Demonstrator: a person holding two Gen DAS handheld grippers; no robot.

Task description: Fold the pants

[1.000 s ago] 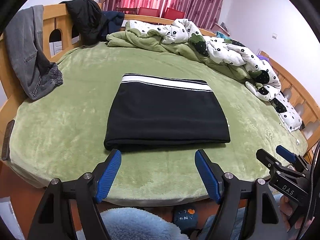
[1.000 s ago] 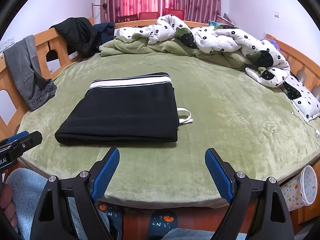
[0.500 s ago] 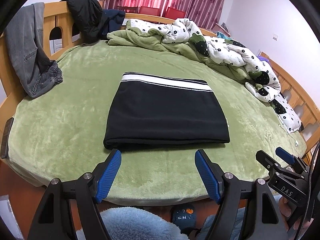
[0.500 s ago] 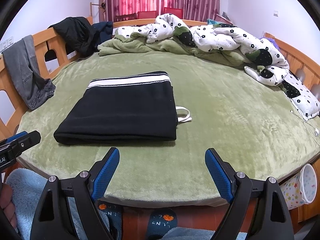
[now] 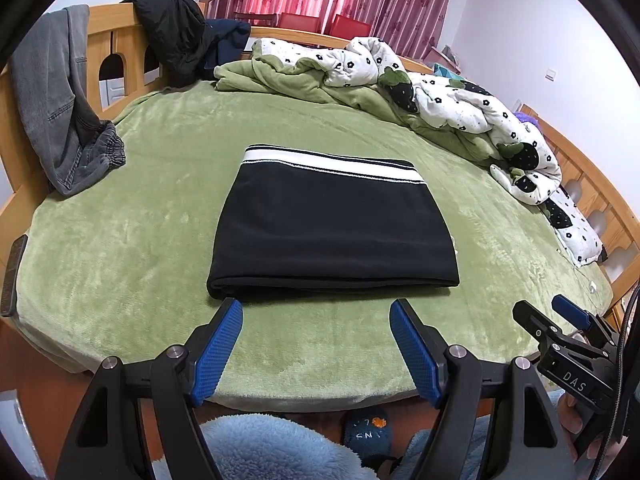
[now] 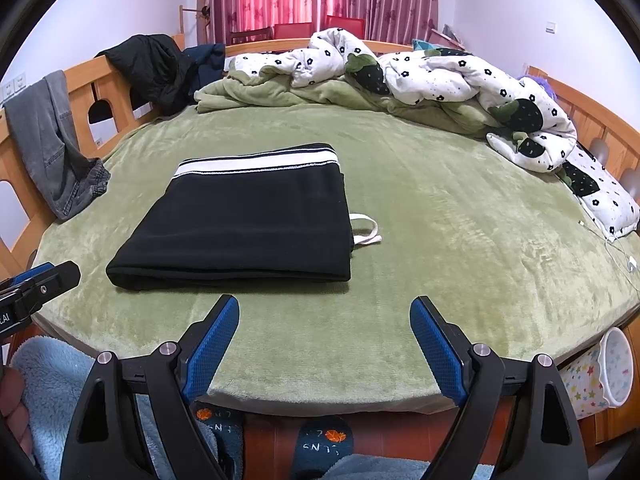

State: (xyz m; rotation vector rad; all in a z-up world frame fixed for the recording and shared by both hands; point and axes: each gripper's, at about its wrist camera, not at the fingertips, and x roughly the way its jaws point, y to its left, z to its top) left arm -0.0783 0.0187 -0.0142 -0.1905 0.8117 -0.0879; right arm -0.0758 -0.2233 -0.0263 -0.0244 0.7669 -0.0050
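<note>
The black pants (image 5: pixel 332 224) lie folded into a flat rectangle on the green bed (image 5: pixel 120 240), their white-striped waistband on the far side. They also show in the right wrist view (image 6: pixel 248 220), with a white drawstring loop (image 6: pixel 366 230) sticking out at the right edge. My left gripper (image 5: pixel 316 320) is open and empty, just short of the pants' near folded edge. My right gripper (image 6: pixel 324 316) is open and empty, near the bed's front edge, right of the left gripper.
A crumpled flowered quilt (image 5: pixel 460 104) and green blanket lie along the far and right sides. Grey jeans (image 5: pixel 60 100) and a dark jacket (image 5: pixel 172 36) hang on the wooden frame at the left. A white star-patterned bin (image 6: pixel 612 372) stands below the bed's right edge.
Both cameras have tilted or risen slightly, so the pants sit a little lower in view. The pants lie as before and both grippers stay open.
</note>
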